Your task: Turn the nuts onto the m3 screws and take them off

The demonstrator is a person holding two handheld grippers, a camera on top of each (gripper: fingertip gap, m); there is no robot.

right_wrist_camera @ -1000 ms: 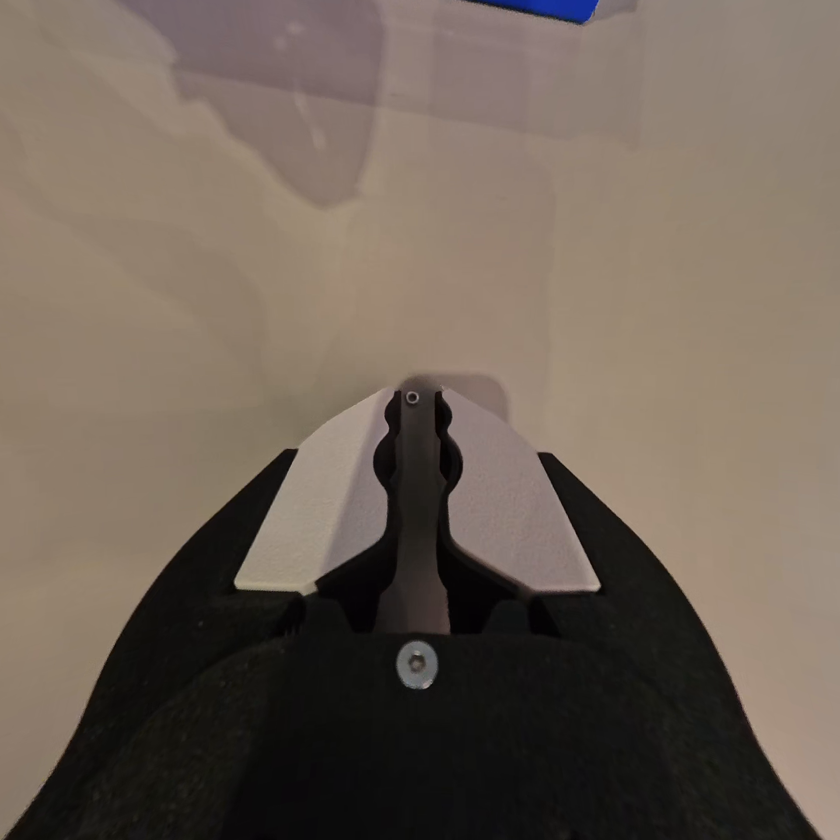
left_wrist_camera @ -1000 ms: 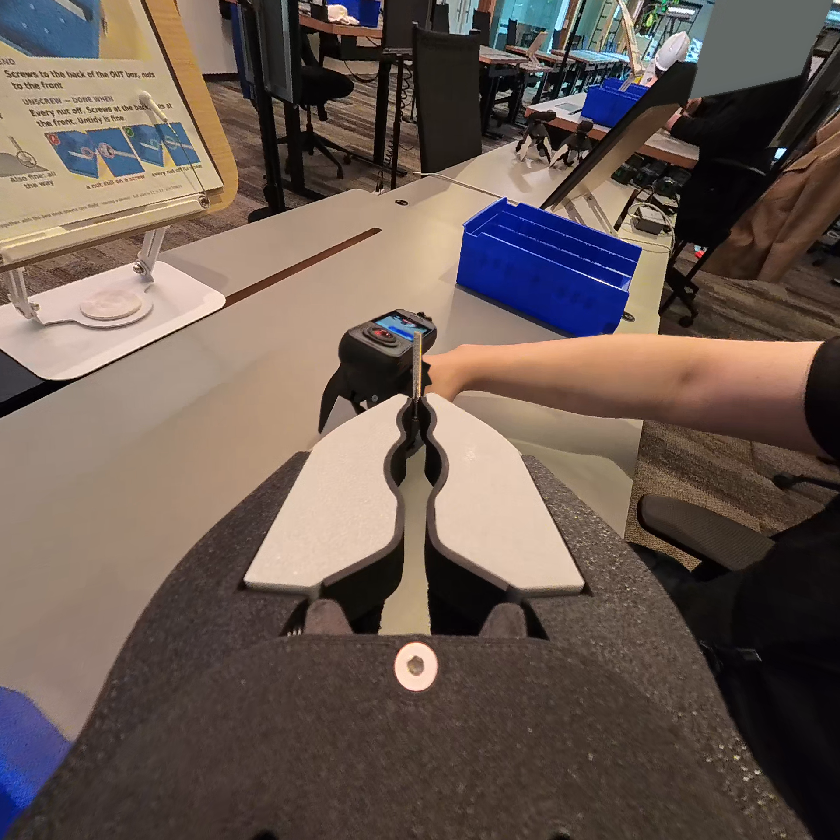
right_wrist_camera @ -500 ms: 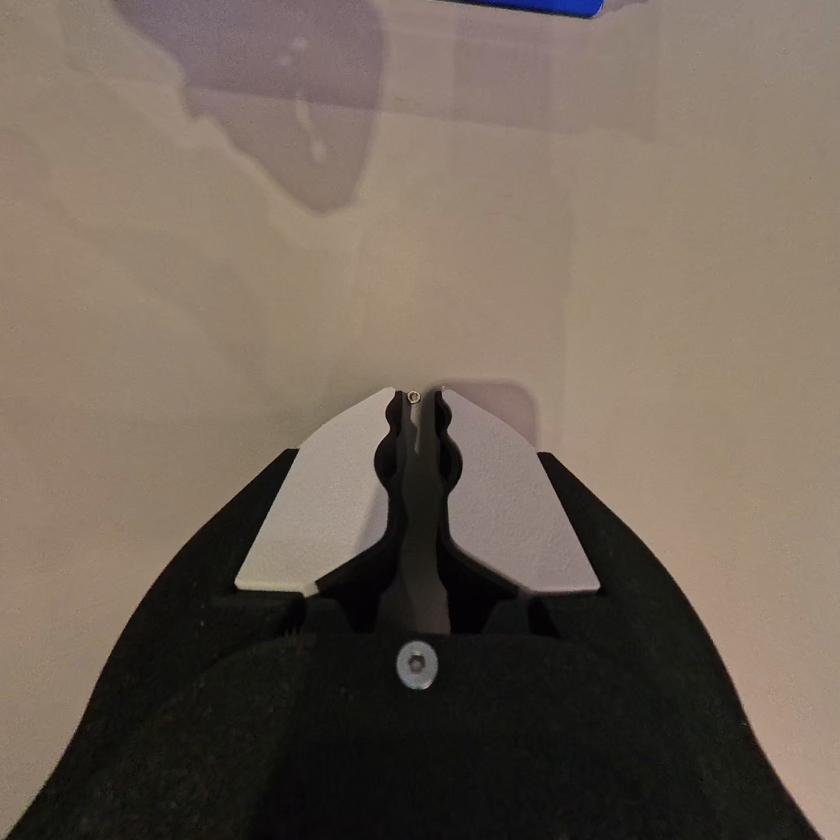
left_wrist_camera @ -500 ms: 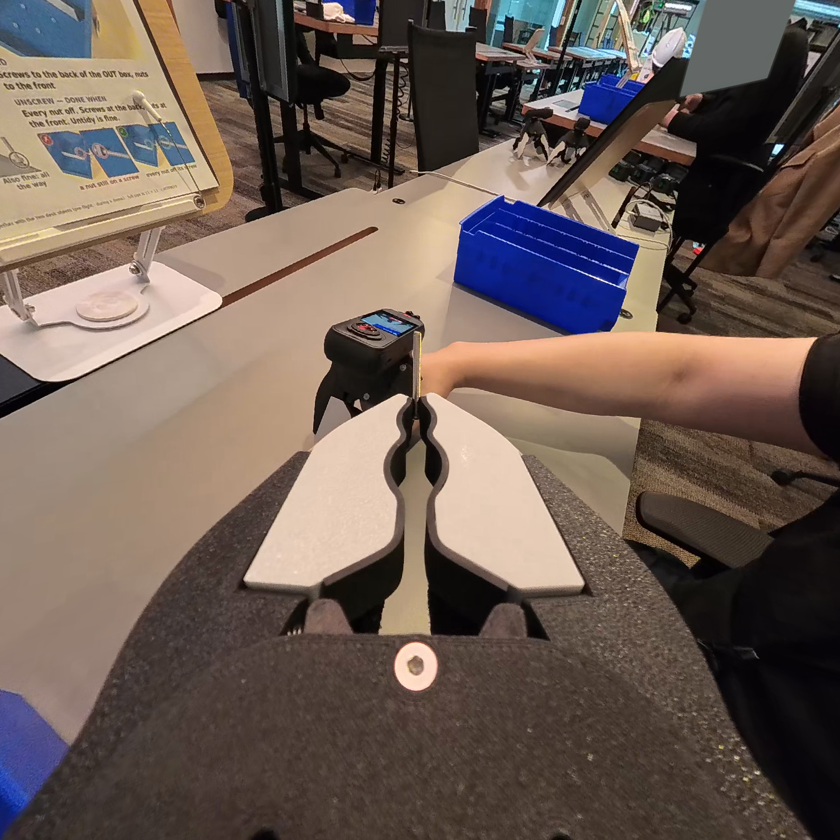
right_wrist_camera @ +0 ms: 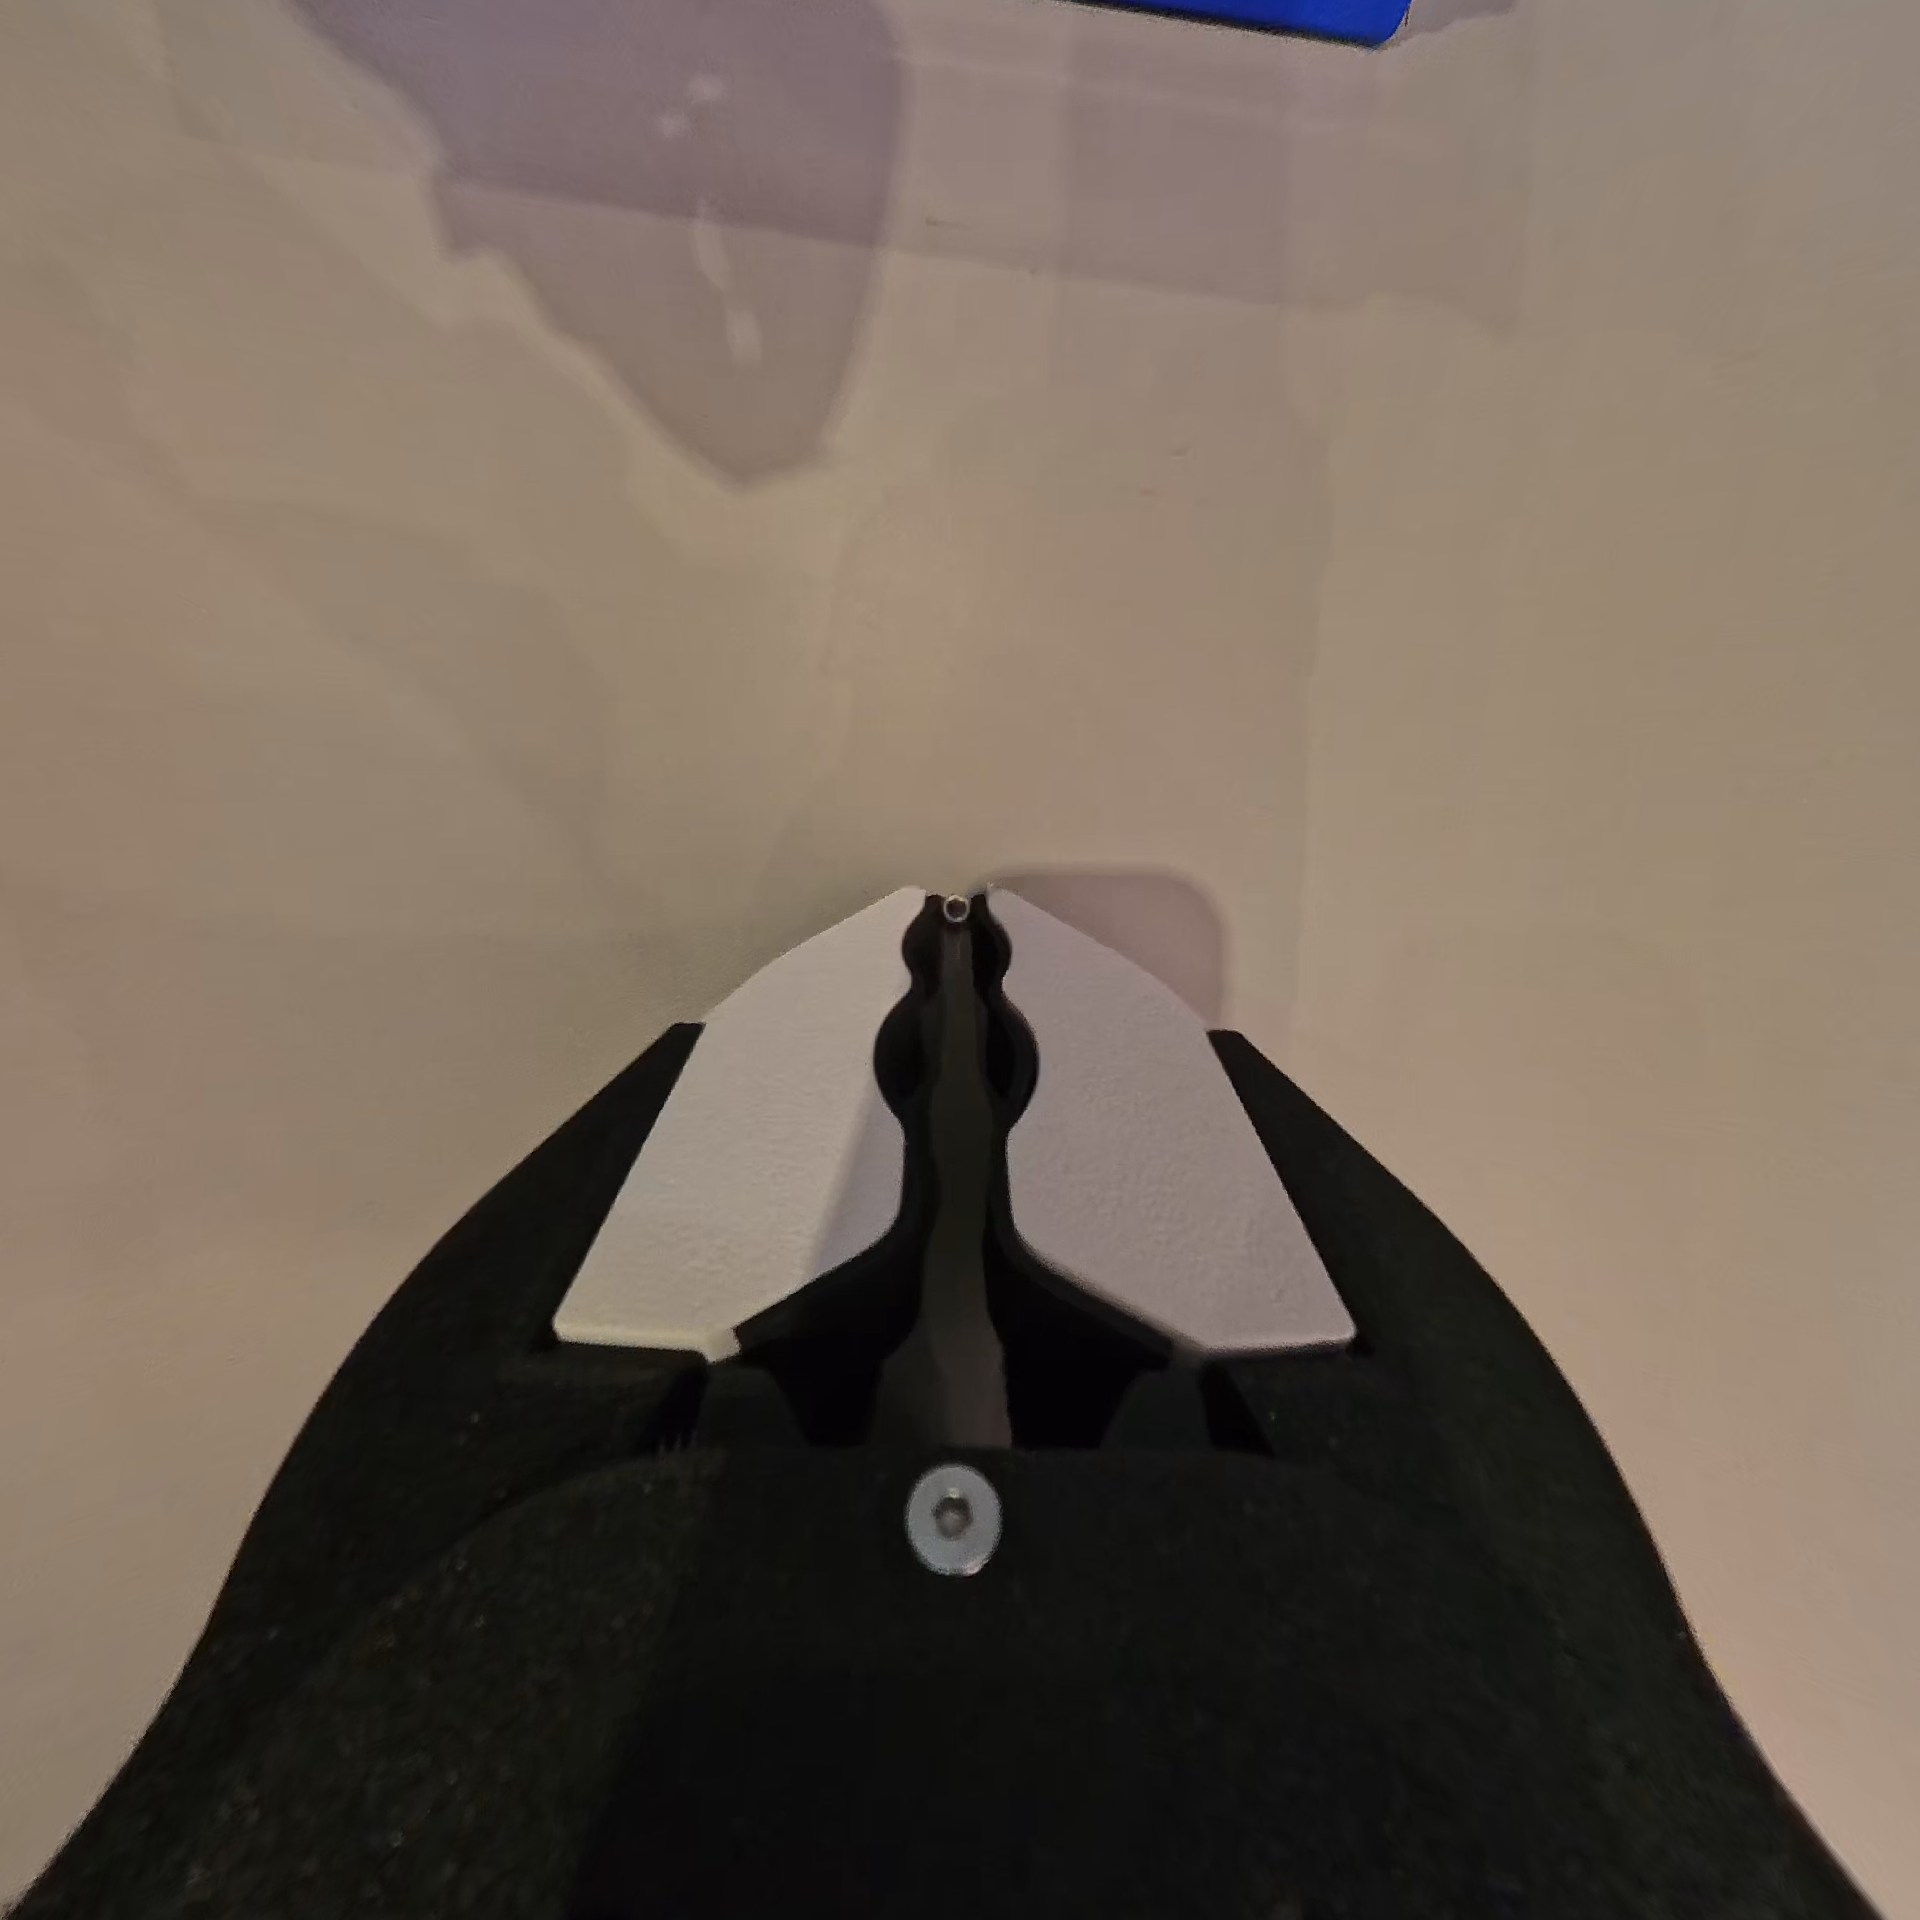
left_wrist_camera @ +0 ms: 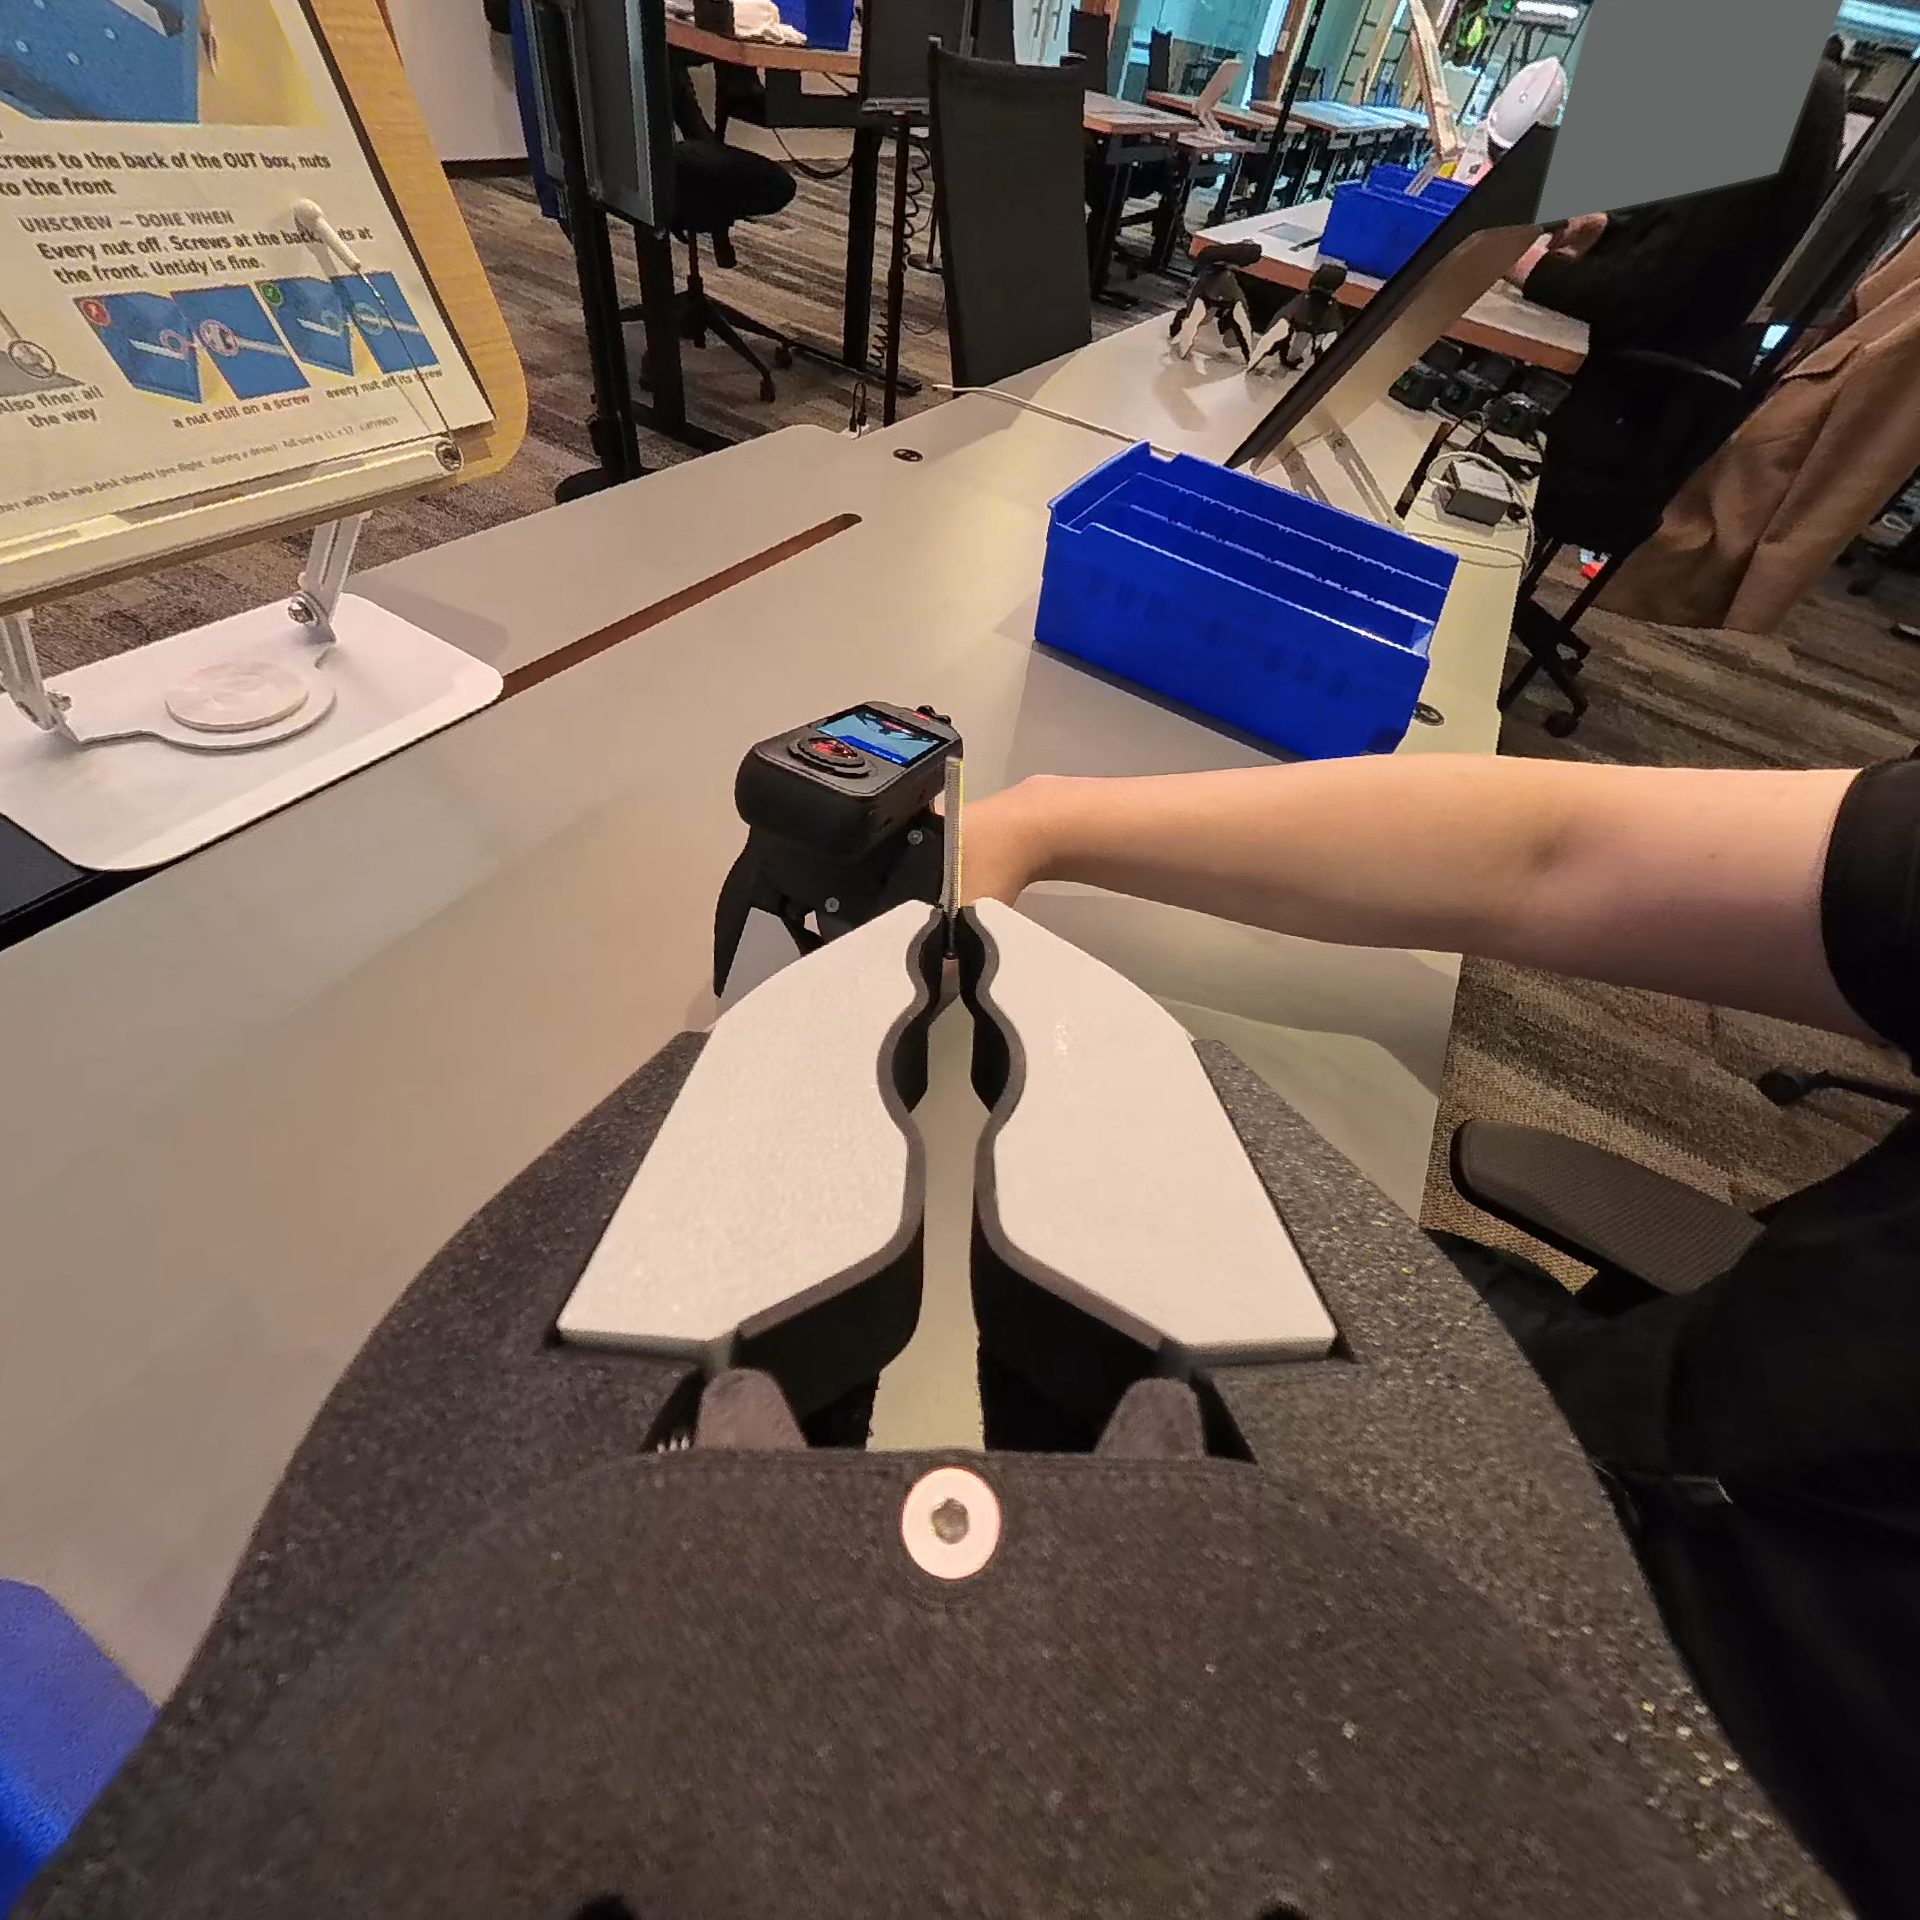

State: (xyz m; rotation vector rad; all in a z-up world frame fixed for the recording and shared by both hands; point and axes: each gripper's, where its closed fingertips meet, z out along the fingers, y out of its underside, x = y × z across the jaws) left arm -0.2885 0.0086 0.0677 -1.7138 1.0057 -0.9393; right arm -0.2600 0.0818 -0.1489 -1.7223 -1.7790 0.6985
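My left gripper (left_wrist_camera: pixel 951 916) is shut on a thin M3 screw (left_wrist_camera: pixel 953 847), which stands upright out of its tips, above the grey table (left_wrist_camera: pixel 416 987). My right gripper (right_wrist_camera: pixel 956 902) points straight down at the table and its tips are closed on a small silver nut (right_wrist_camera: pixel 954 911). In the left wrist view the right gripper's camera body (left_wrist_camera: pixel 847 774) sits just behind the screw, with the person's bare forearm (left_wrist_camera: pixel 1403 862) reaching in from the right. The right gripper's tips are hidden in that view.
A blue divided bin (left_wrist_camera: pixel 1247 623) stands on the table at the back right; its edge shows in the right wrist view (right_wrist_camera: pixel 1247 12). An instruction board on a white stand (left_wrist_camera: pixel 208 312) is at the back left. Another blue object (left_wrist_camera: pixel 52 1714) sits at the near left corner.
The right gripper's jaws have closed in from a wider gap onto the nut. The left gripper still holds the screw and has barely moved.
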